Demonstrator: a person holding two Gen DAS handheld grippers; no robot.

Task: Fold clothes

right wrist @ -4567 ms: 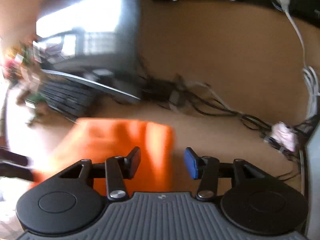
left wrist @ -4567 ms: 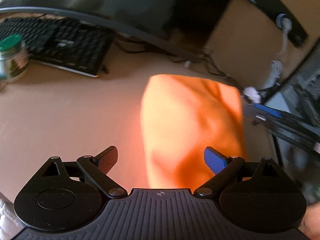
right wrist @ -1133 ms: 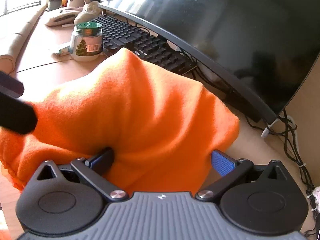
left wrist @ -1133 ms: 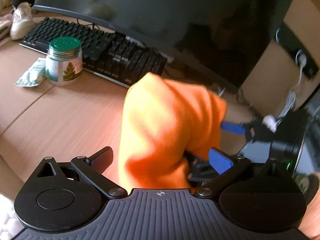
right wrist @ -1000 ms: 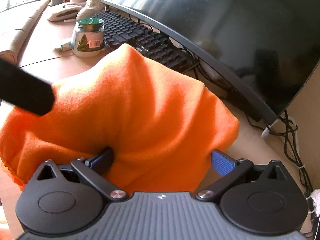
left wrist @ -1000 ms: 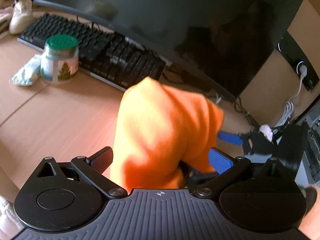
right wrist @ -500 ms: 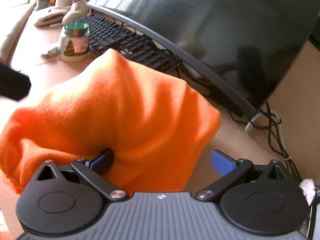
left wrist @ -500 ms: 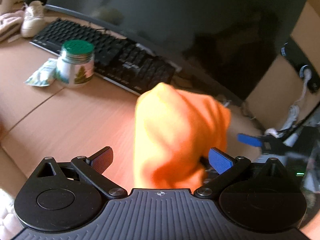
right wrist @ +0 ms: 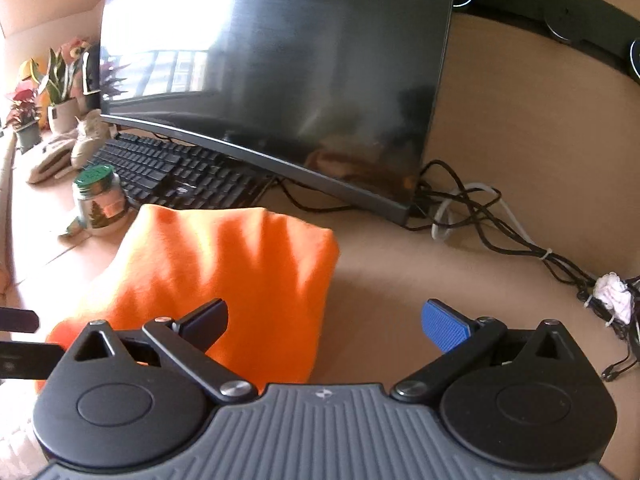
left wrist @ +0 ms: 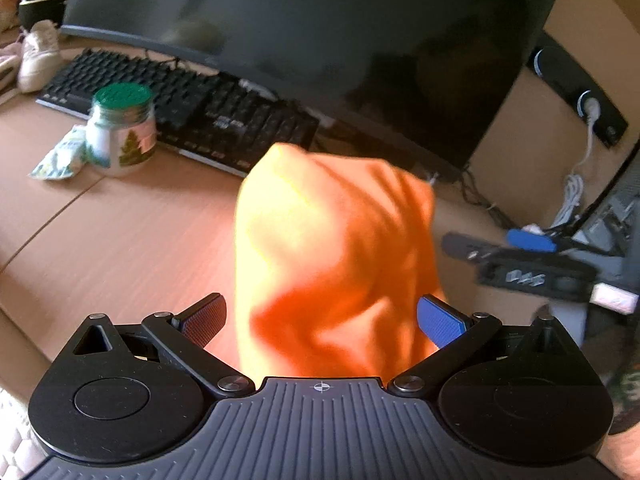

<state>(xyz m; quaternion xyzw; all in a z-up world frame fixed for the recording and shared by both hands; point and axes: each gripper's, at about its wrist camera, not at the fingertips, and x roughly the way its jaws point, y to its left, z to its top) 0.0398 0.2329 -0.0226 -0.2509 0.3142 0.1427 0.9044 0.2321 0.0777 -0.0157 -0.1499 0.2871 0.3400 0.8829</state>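
Orange cloth (right wrist: 224,280) heaped on wooden desk (right wrist: 380,264), monitor (right wrist: 280,60) behind, both tools (left wrist: 320,320) (right wrist: 324,320) spread wide.

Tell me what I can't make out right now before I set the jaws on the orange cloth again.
- Orange cloth, left wrist view: motion-blurred; near edge hidden behind the left gripper.
- Cloth's near-left part, right wrist view: covered by the right gripper body.
- Jar label: too small to read.
- Right gripper in the left wrist view: blurred.

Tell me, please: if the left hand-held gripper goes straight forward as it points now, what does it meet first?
Most likely the orange cloth, which fills the gap ahead of the open left hand-held gripper. The monitor stands farther behind.
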